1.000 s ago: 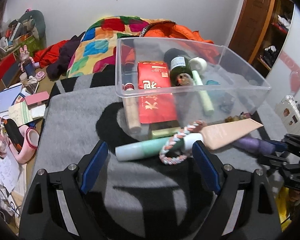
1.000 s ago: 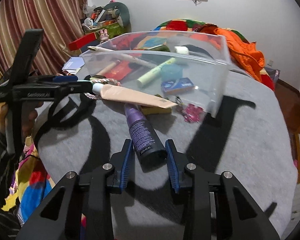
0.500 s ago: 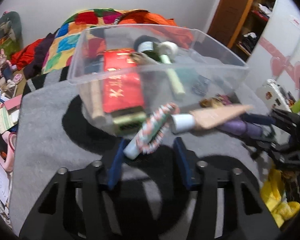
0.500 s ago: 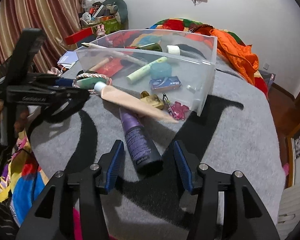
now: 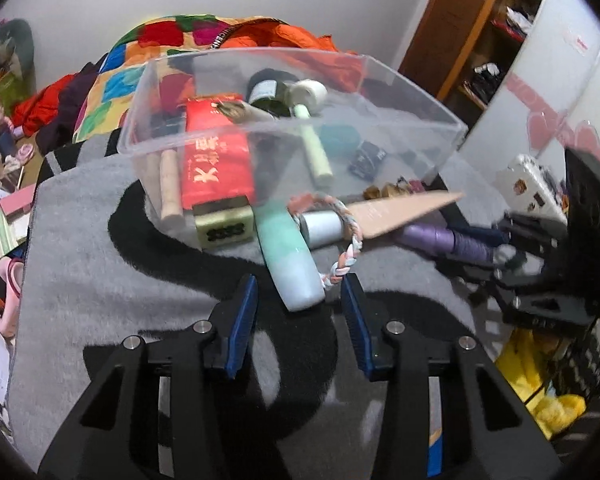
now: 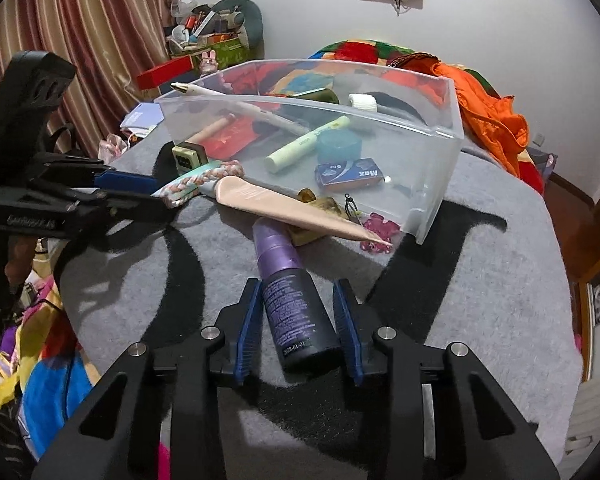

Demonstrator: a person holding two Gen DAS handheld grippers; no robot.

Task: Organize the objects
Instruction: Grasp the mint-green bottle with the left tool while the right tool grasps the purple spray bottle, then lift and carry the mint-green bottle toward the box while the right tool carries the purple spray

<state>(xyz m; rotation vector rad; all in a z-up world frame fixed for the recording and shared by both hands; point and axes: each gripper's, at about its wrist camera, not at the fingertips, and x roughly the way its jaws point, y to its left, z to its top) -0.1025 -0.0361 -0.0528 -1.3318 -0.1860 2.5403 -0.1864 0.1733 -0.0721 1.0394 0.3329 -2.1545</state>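
Note:
A clear plastic bin (image 5: 292, 132) (image 6: 432, 168) stands on the grey rug and holds several items. In front of it lie a mint tube (image 5: 288, 256), a braided ring (image 5: 342, 240) (image 6: 198, 180), a beige tube (image 5: 396, 212) (image 6: 284, 208) and a purple bottle (image 5: 448, 240) (image 6: 296, 312). My left gripper (image 5: 298, 312) is open, its pads on either side of the mint tube's near end. My right gripper (image 6: 298, 328) is open around the purple bottle's base, with gaps on both sides.
Inside the bin are a red box (image 5: 216, 160), a pale green tube (image 6: 308, 144), a blue box (image 6: 348, 172) and a teal jar (image 6: 338, 146). Bright bedding (image 5: 160, 48) lies behind. Clutter (image 5: 4, 184) borders the rug's left edge.
My left gripper narrowed from wide open and moved forward to straddle the mint tube, which swung its end toward me. My right gripper opened off the purple bottle it was pinching.

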